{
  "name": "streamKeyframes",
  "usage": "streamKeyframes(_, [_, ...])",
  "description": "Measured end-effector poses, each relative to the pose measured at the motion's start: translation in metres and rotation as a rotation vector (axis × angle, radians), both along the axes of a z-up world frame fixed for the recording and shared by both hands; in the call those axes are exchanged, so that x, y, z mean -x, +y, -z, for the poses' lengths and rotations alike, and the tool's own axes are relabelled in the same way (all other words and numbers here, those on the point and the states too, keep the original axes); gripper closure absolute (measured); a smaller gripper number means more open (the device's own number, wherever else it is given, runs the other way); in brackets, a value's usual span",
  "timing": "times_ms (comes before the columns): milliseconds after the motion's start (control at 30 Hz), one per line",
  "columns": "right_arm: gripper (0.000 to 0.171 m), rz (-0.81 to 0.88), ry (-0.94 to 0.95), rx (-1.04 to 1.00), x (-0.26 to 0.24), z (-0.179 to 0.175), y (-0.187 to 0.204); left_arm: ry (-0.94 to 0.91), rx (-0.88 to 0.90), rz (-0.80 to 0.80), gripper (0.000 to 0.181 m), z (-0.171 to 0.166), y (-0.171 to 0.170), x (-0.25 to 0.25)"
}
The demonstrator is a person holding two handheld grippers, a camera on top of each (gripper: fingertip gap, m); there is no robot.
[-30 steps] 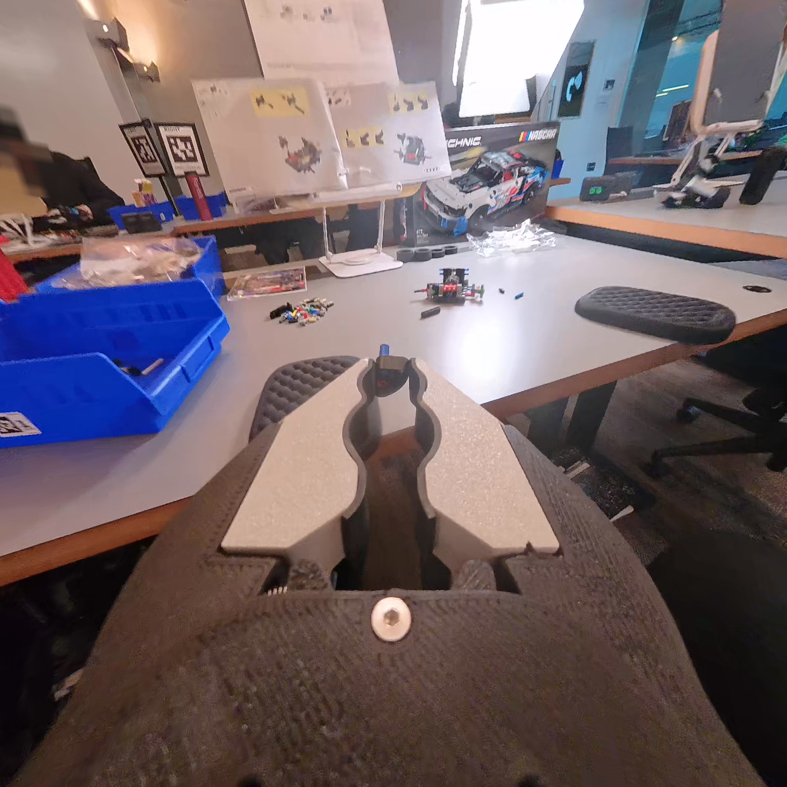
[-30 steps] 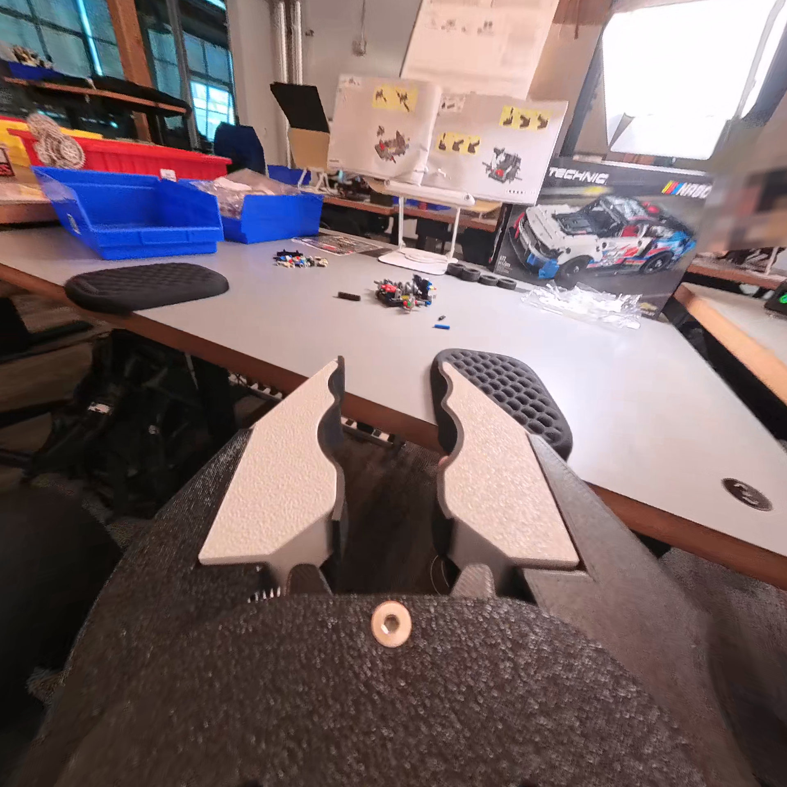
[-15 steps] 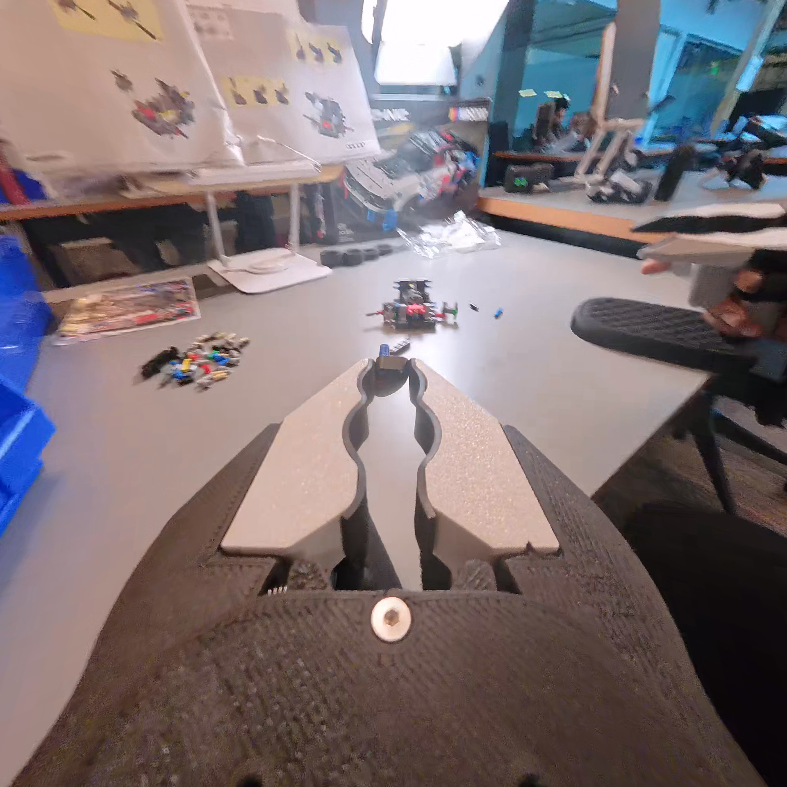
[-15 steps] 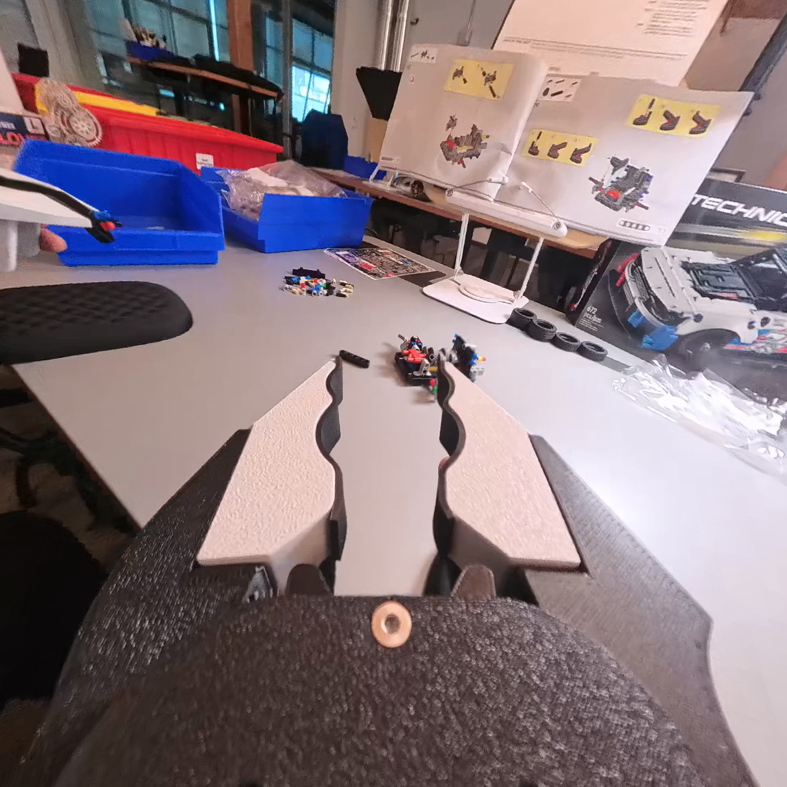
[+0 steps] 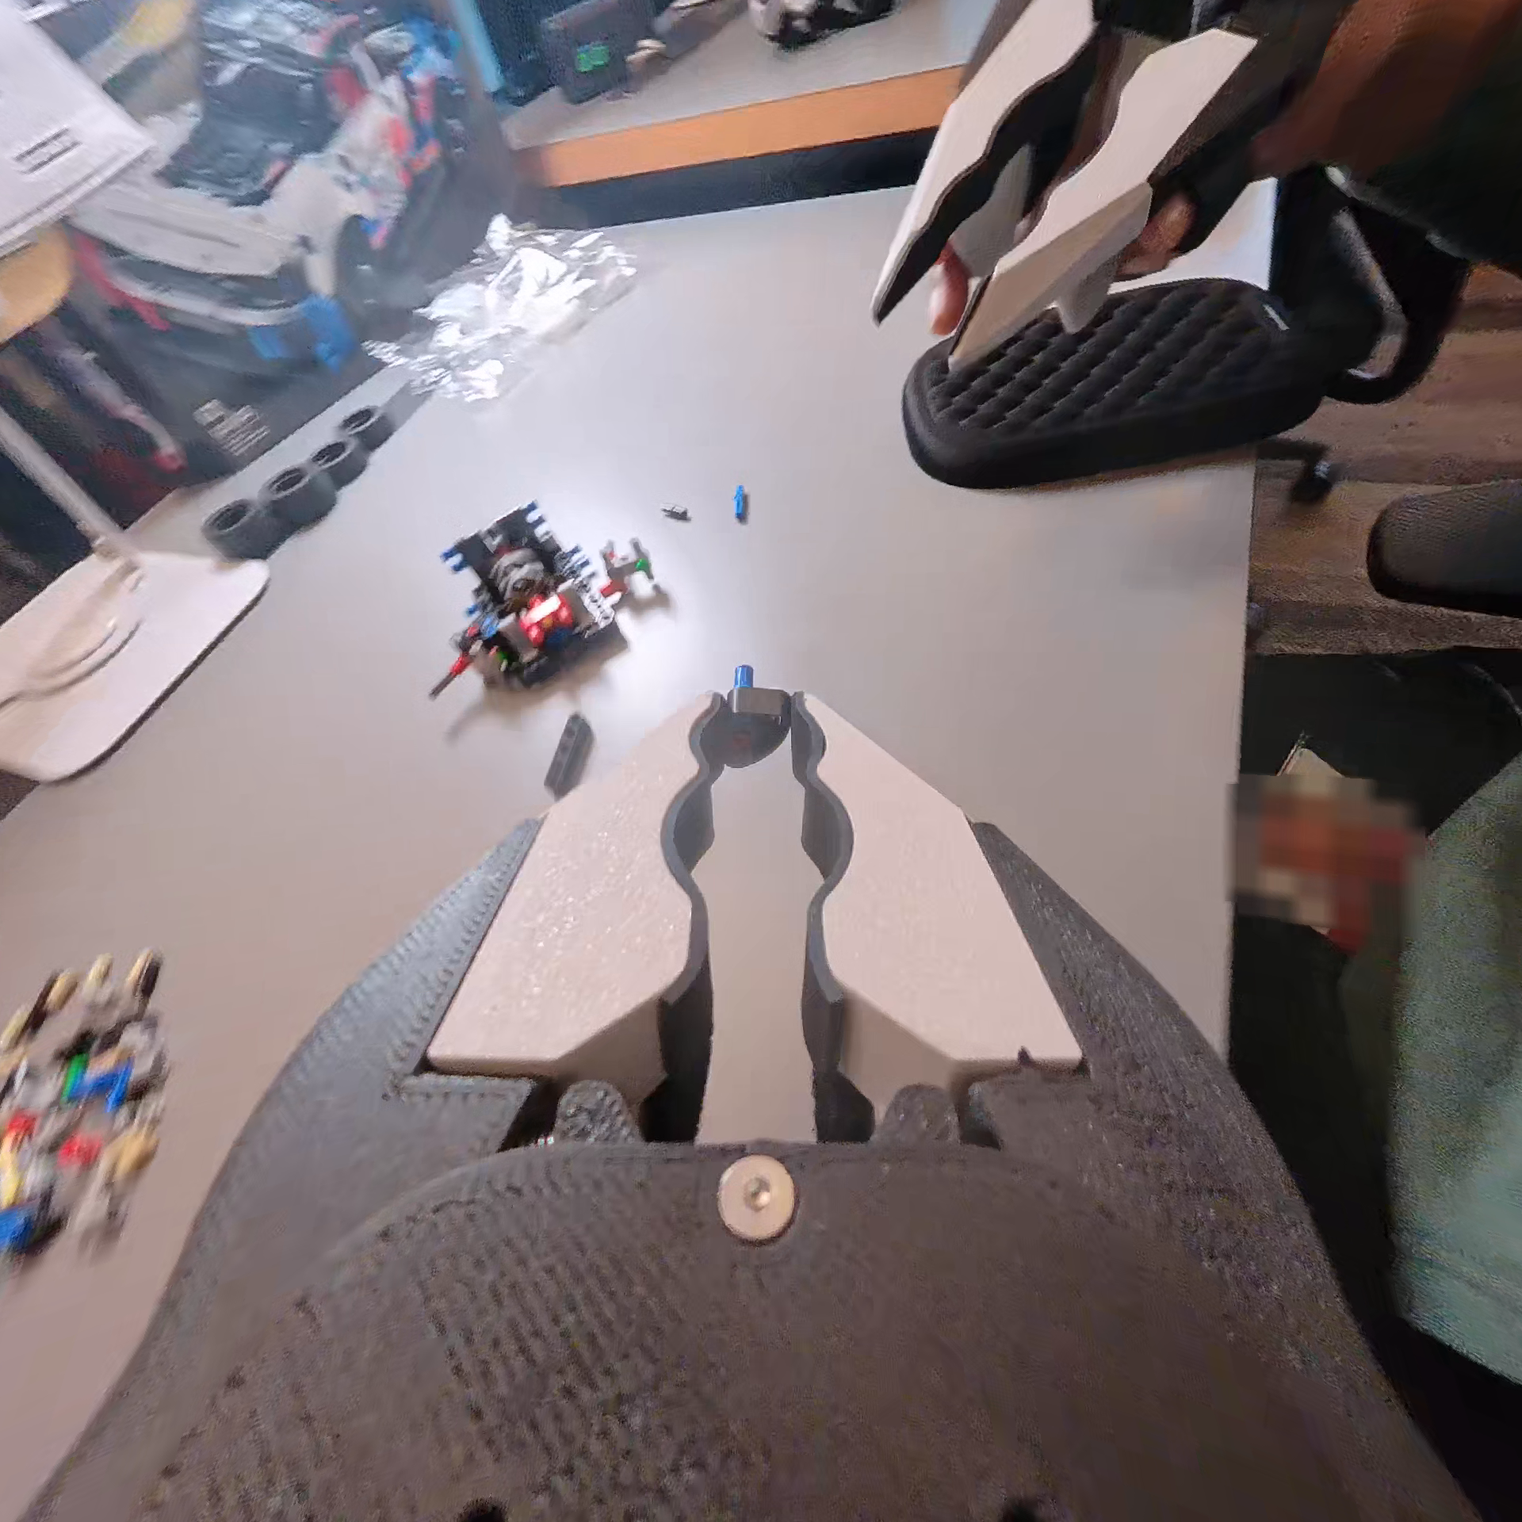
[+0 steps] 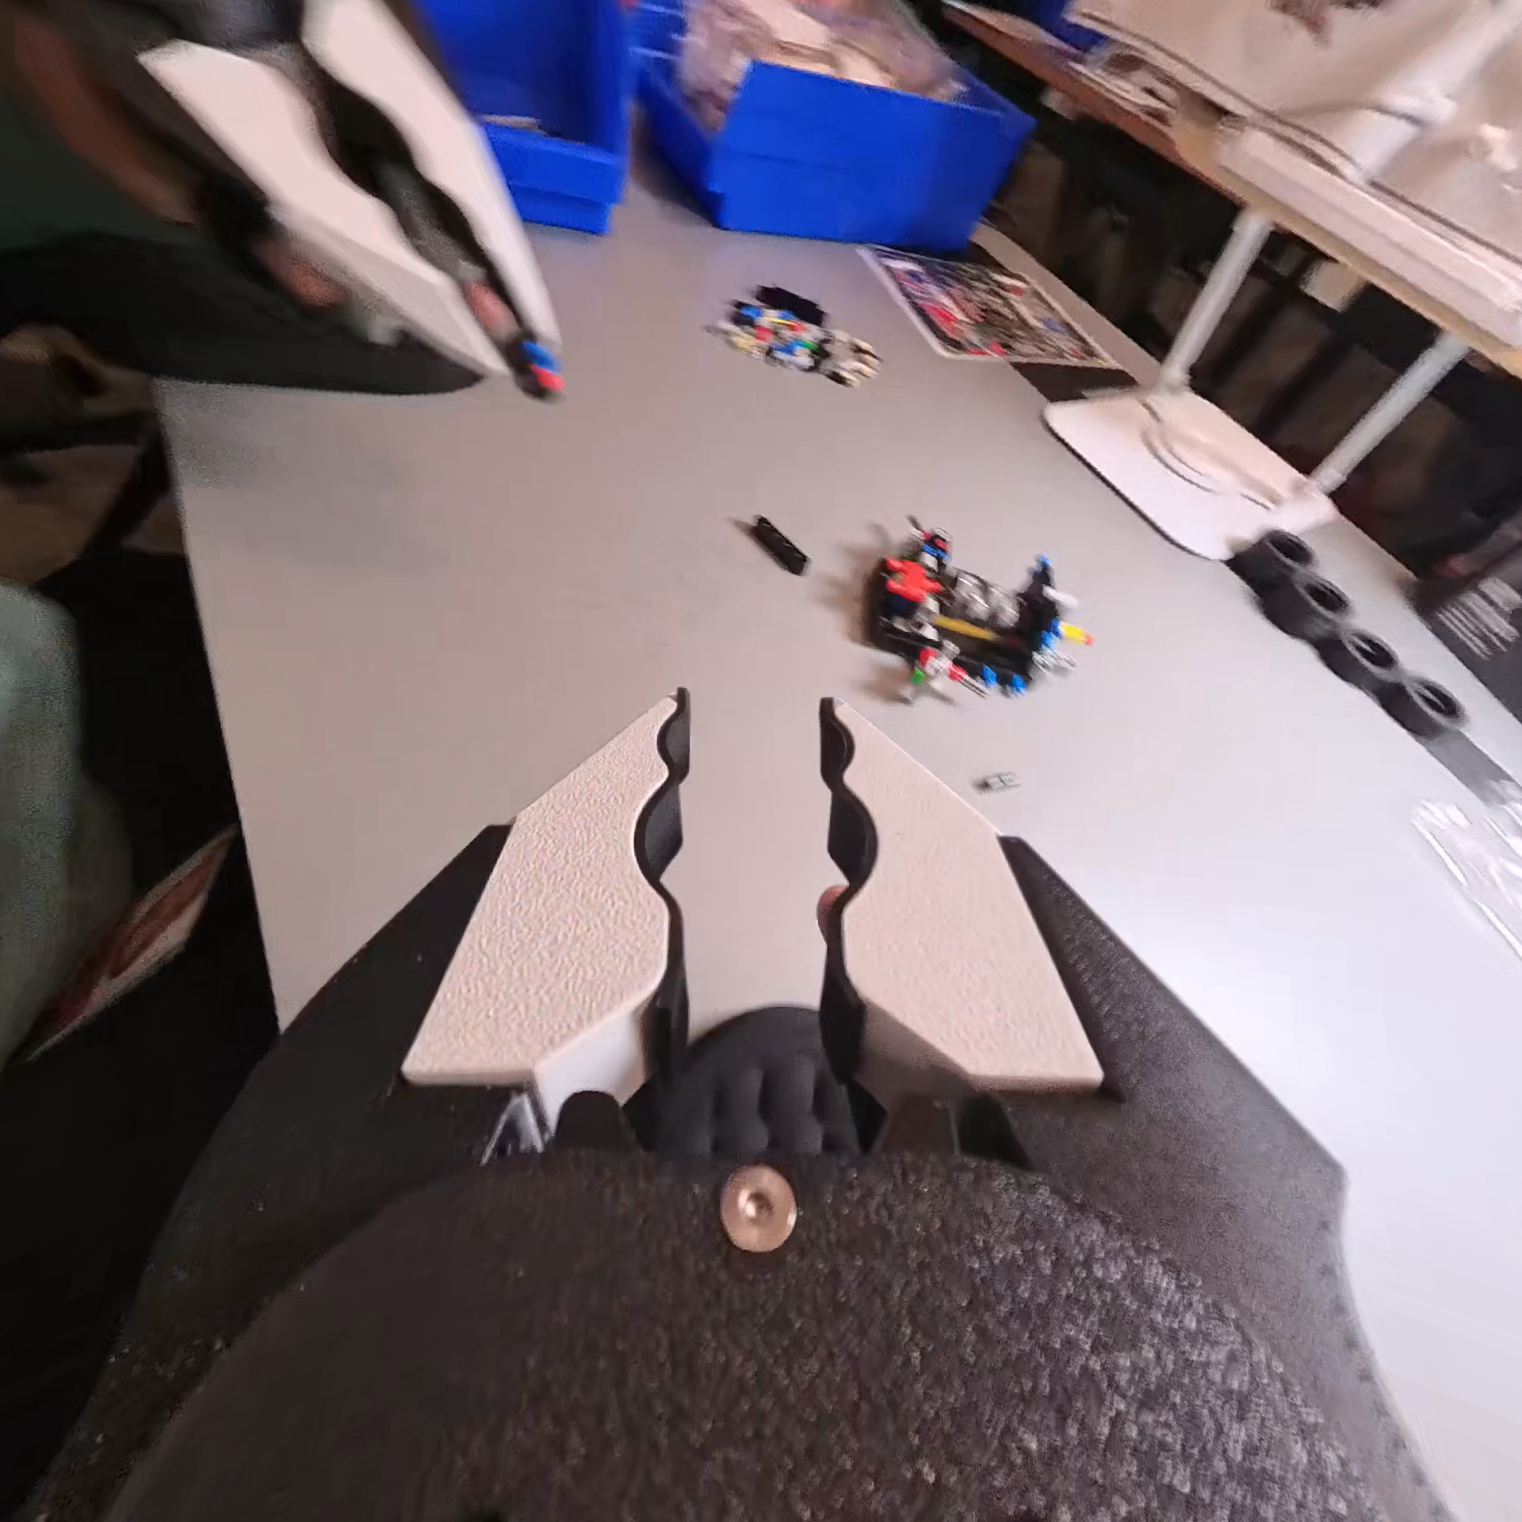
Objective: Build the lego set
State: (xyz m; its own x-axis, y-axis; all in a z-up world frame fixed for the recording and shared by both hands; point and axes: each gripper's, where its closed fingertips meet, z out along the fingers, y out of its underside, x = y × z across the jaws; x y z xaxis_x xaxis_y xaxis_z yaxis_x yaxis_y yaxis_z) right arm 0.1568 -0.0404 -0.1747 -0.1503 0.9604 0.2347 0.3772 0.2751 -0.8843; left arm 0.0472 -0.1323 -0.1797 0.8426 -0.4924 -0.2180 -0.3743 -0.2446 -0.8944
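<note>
left claw: our left gripper (image 5: 756, 715) is pinched narrow on a small grey piece (image 5: 756, 705) with a blue pin, held in the air over the table (image 5: 988, 659)
right claw: our right gripper (image 6: 753, 716) stands parted, nothing between the fingers, also off the table
landmark: half-built chassis (image 5: 535, 609), we place everything from it
held piece vs chassis: near it, on our side, apart from it
black beam (image 5: 570, 751): flat on the table just beside the chassis, our side
loose blue pin (image 5: 739, 502): near the chassis, with a tiny grey bit (image 5: 677, 512) by it
tyres (image 5: 296, 486): row of black ones beyond the chassis
parts pile (image 6: 795, 338): well apart from the chassis, toward the blue bins (image 6: 832, 156)
step, our guess: bringing the held piece to the chassis, right gripper free to steady it
risk 1: grip is only at the very tips, so a twist on insertion could pop the piece out
risk 2: chassis sits loose, so pushing without bracing could slide it or shed pins
risk 3: both views are blurred, so alignment is hard to judge
</note>
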Motion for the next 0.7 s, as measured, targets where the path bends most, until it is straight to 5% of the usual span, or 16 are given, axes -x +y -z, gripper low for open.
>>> streamKeyframes(33, [0.144, -0.063, -0.005, -0.006, 0.006, 0.003, -0.004, 0.004, -0.004, 0.043, 0.168, 0.002, 0.014, -0.004])
streamKeyframes(200, [0.157, -0.259, 0.065, 0.032, 0.055, 0.007, -0.001, -0.153, -0.121, 0.321, 0.168, -0.006, 0.07, -0.028])
streamKeyframes(333, [0.157, -0.327, 0.145, 0.014, 0.089, -0.005, 0.01, -0.215, -0.14, 0.37, 0.168, -0.008, 0.098, -0.015])
streamKeyframes(700, [0.168, -0.447, 0.128, 0.183, 0.127, 0.002, -0.005, -0.072, -0.166, 0.326, 0.168, 0.001, 0.09, 0.005])
